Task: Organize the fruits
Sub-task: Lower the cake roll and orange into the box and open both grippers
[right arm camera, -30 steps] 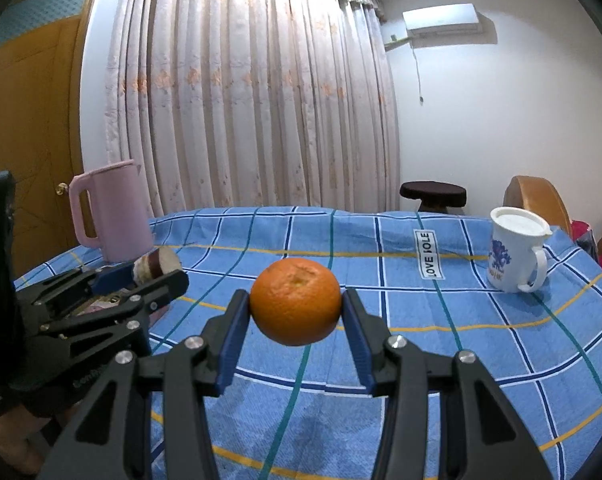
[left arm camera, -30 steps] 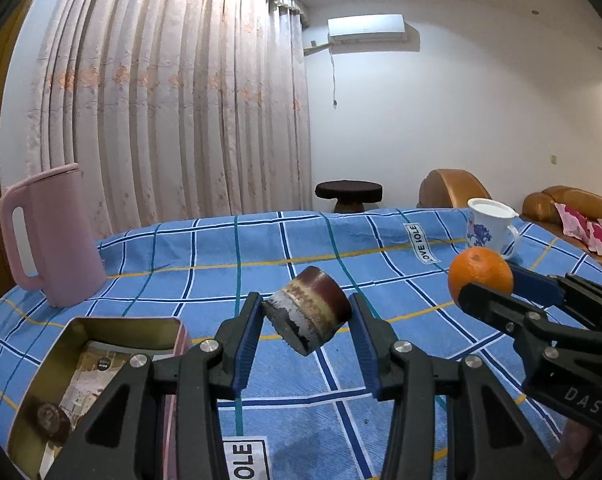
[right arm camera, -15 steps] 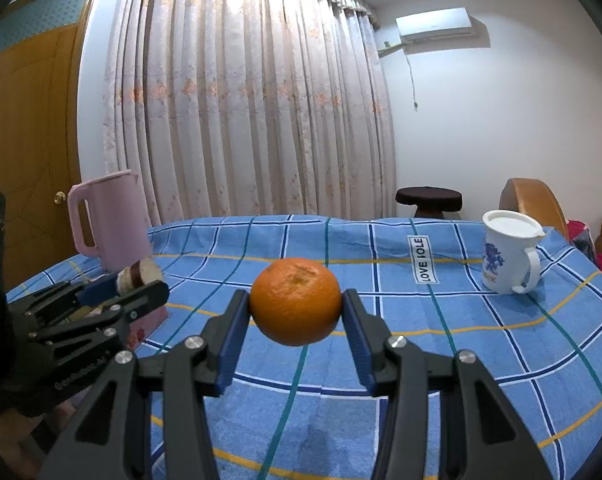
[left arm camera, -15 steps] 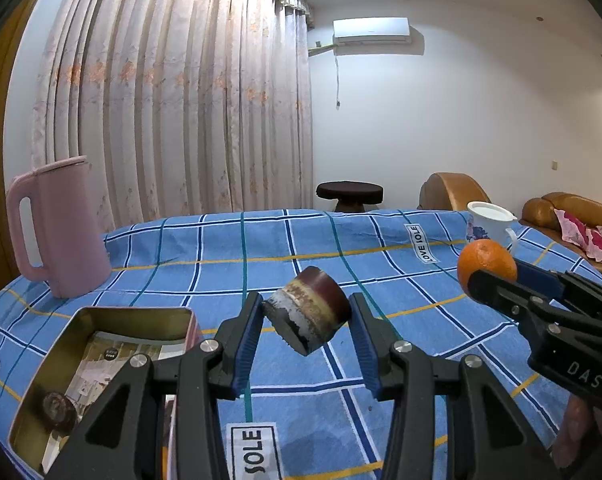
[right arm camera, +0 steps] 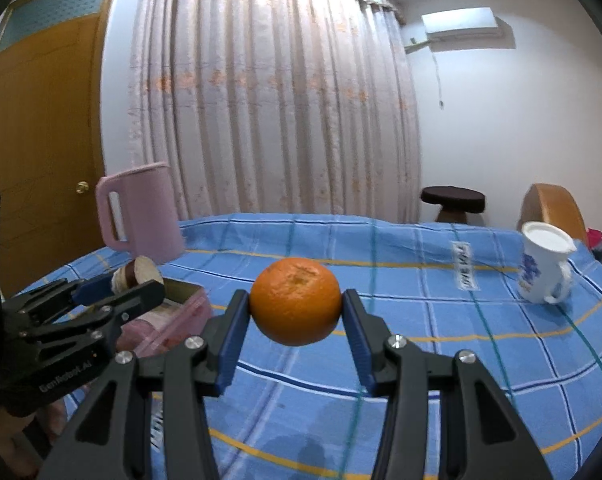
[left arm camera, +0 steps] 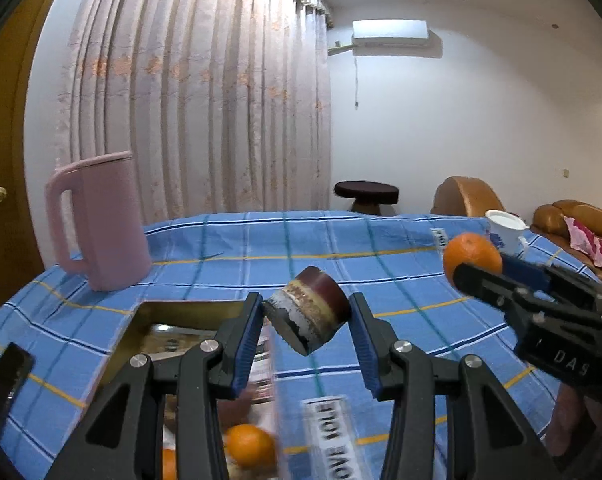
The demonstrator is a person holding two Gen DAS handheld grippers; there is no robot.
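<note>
My left gripper (left arm camera: 305, 322) is shut on a dark red, cut, cylinder-shaped fruit piece (left arm camera: 309, 316) and holds it above the table, just right of an open metal tin (left arm camera: 173, 322). The tin holds oranges (left arm camera: 250, 446) and other items at its near end. My right gripper (right arm camera: 296, 312) is shut on a whole orange (right arm camera: 296, 306) held above the blue checked tablecloth (right arm camera: 421, 320). In the left wrist view the right gripper with its orange (left arm camera: 472, 256) is at the right. In the right wrist view the left gripper with its fruit piece (right arm camera: 137, 276) is at the left, over the tin (right arm camera: 181, 292).
A pink jug (left arm camera: 97, 220) stands at the table's far left. A white mug with a blue print (right arm camera: 545, 268) stands at the far right. A dark stool (left arm camera: 365, 192) and brown sofas (left arm camera: 467, 196) lie beyond the table. A wooden door (right arm camera: 33, 168) is at the left.
Both grippers have moved left and lifted slightly, each still holding its fruit. The tin now sits closer under the left gripper, and oranges inside it have come into view.
</note>
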